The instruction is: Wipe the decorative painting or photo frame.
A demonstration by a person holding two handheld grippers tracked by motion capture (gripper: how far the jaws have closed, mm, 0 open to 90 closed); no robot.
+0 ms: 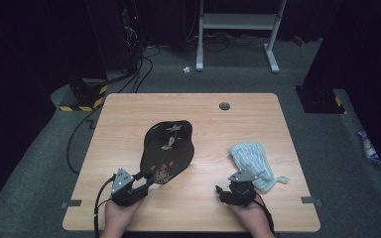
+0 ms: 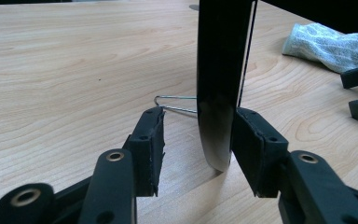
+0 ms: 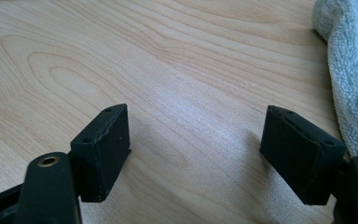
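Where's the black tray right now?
In the high view the black tray stands tilted left of the table's centre, its near edge between the left gripper's jaws; the blue cloth lies to its right.

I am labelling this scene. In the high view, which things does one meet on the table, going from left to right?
Left gripper → black painted tray → right gripper → light blue cloth.
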